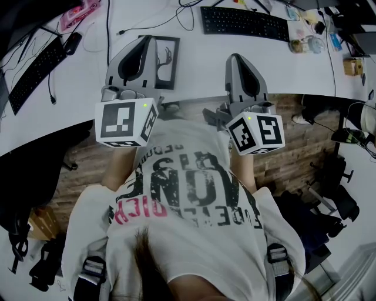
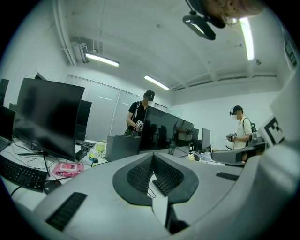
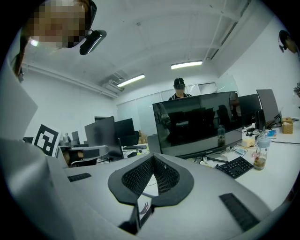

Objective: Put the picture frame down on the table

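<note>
My left gripper (image 2: 153, 161) and right gripper (image 3: 153, 161) both have their jaws pressed together with nothing between them, held near the desk (image 1: 200, 64) edge. The picture frame (image 1: 168, 62) rests on the desk just beyond the left gripper, partly hidden by it. I judge it light, stiff and possibly fragile, so I'd pinch its dark border.

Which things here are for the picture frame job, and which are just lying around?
For the job: picture frame, table, left gripper, right gripper.

Just lying about: black keyboard, second keyboard, mouse, pink packet, cables.
</note>
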Available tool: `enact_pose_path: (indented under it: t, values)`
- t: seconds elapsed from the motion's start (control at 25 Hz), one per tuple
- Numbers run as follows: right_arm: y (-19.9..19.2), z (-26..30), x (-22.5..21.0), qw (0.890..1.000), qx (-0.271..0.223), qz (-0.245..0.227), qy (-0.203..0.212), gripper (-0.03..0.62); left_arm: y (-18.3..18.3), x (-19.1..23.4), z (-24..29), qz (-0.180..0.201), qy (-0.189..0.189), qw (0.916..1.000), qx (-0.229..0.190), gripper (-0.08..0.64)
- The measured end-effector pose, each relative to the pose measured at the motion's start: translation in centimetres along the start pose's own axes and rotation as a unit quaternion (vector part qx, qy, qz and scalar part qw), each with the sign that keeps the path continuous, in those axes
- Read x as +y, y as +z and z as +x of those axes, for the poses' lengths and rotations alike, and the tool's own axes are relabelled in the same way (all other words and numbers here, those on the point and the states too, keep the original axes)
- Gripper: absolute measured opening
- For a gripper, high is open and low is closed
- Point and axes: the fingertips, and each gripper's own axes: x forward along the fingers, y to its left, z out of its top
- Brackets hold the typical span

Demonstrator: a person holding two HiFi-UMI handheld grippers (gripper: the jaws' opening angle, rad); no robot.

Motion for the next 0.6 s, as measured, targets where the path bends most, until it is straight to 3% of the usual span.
enact_pose_path:
  t: [0.6]
  values:
    - [0.56, -0.18, -0.46, 1.000, -0.004, -0.014, -0.017, 0.000, 0.15, 0.81, -0.09, -0.006, -0.005, 1.0000, -0.004, 0.003]
